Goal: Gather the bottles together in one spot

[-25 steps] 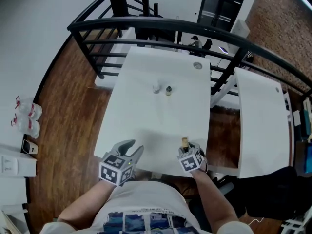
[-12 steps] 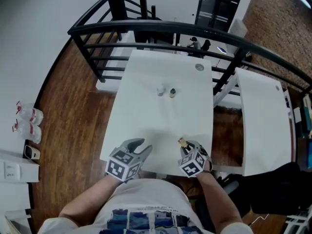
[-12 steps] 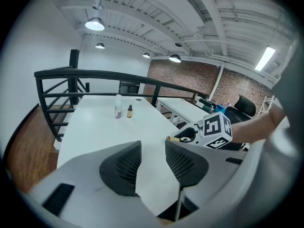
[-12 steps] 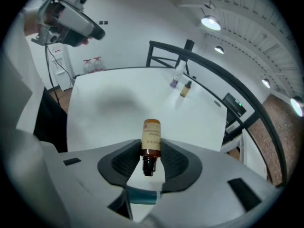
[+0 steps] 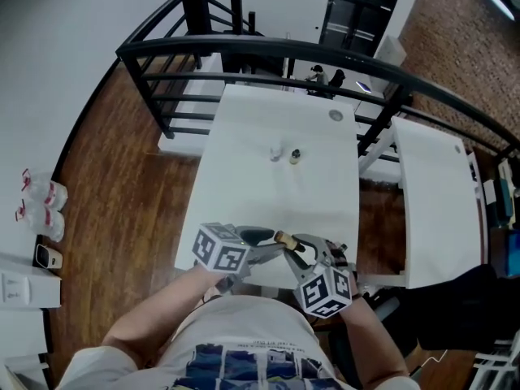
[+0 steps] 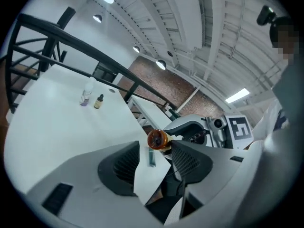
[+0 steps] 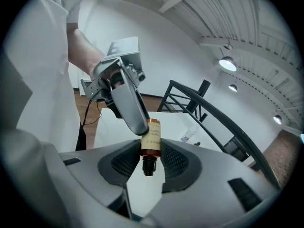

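My right gripper (image 5: 297, 247) (image 7: 151, 148) is shut on an amber bottle (image 5: 285, 240) (image 7: 151, 136), held lying sideways above the near edge of the white table (image 5: 268, 193), its black cap toward the right gripper's camera. My left gripper (image 5: 270, 239) (image 6: 154, 148) has come to the bottle's base (image 6: 157, 139); its jaws are opening, with the base between their tips and one finger (image 7: 131, 106) against the bottle. Far up the table stand a clear bottle (image 5: 277, 152) (image 6: 86, 97) and a dark dropper bottle (image 5: 295, 156) (image 6: 98, 101), close together.
A black railing (image 5: 244, 47) curves round the table's far side. A second white table (image 5: 431, 201) stands to the right across a gap. Plastic bottles (image 5: 41, 205) lie on the wooden floor at the left. A small round fitting (image 5: 336, 115) sits at the table's far corner.
The right gripper has lifted the amber bottle from upright and tipped it leftward. The left gripper has swung right to meet the bottle's base, and its jaws stand wider.
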`<state>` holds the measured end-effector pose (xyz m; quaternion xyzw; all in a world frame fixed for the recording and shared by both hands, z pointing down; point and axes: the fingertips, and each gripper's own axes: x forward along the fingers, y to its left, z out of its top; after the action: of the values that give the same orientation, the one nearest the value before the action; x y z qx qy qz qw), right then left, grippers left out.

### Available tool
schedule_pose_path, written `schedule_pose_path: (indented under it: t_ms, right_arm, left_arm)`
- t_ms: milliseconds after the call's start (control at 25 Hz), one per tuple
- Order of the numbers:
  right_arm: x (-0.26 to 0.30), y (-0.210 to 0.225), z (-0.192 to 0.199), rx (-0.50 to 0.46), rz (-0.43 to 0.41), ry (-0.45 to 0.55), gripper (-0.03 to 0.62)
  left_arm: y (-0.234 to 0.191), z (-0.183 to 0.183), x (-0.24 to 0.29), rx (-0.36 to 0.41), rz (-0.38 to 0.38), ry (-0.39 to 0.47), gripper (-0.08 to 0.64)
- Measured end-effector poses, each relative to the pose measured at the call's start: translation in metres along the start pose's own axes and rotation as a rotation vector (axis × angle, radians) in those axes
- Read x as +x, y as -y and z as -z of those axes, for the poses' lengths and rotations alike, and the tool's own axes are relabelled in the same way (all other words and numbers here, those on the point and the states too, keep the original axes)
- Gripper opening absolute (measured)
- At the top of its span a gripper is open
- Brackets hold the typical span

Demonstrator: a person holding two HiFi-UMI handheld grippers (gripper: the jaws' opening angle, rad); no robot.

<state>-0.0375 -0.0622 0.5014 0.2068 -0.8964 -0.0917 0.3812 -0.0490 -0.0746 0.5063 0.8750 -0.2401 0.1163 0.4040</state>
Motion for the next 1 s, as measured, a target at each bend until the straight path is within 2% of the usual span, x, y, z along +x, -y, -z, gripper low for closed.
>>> schedule_pose_path:
  t_ms: [80, 160, 240, 440, 520, 600, 720, 800, 880, 960, 1000]
  right_arm:
    - [0.0, -0.005, -0.007, -0.021, -0.004, -0.005, 0.132]
    - [0.001, -0.011, -0.01, -0.044, -0.003, -0.007, 0.132]
    - [0.001, -0.016, -0.012, -0.063, -0.006, 0.005, 0.132]
    - [-0.004, -0.024, -0.02, -0.114, 0.008, 0.03, 0.133]
    - [-0.006, -0.021, -0.024, -0.102, 0.047, 0.054, 0.133]
    - [-0.007, -0.013, -0.027, -0.049, 0.103, 0.08, 0.155]
    - [-0.011, 0.006, -0.029, 0.142, 0.159, 0.149, 0.19]
    - [-0.017, 0.022, -0.027, 0.345, 0.179, 0.215, 0.209]
    - [-0.026, 0.037, -0.02, 0.637, 0.153, 0.31, 0.209]
    - [-0.033, 0.045, -0.018, 0.98, 0.064, 0.434, 0.191]
    - [-0.035, 0.047, -0.02, 1.126, 0.009, 0.496, 0.157]
  left_arm:
    - [0.01, -0.003, -0.004, -0.02, 0.077, 0.004, 0.215]
    - [0.013, -0.002, -0.009, -0.036, 0.121, 0.0, 0.218]
    - [0.012, 0.0, -0.013, -0.042, 0.138, -0.01, 0.16]
    - [0.016, 0.005, -0.021, -0.037, 0.199, -0.028, 0.146]
    - [0.016, 0.002, -0.025, -0.059, 0.209, 0.002, 0.143]
    - [0.014, -0.004, -0.027, -0.117, 0.212, 0.053, 0.141]
    - [0.004, -0.018, -0.034, -0.207, 0.197, 0.153, 0.141]
    - [-0.004, -0.031, -0.042, -0.235, 0.172, 0.235, 0.141]
    - [-0.01, -0.044, -0.05, -0.24, 0.155, 0.32, 0.141]
    - [-0.009, -0.054, -0.057, -0.225, 0.154, 0.391, 0.141]
    - [-0.007, -0.058, -0.059, -0.21, 0.155, 0.421, 0.141]
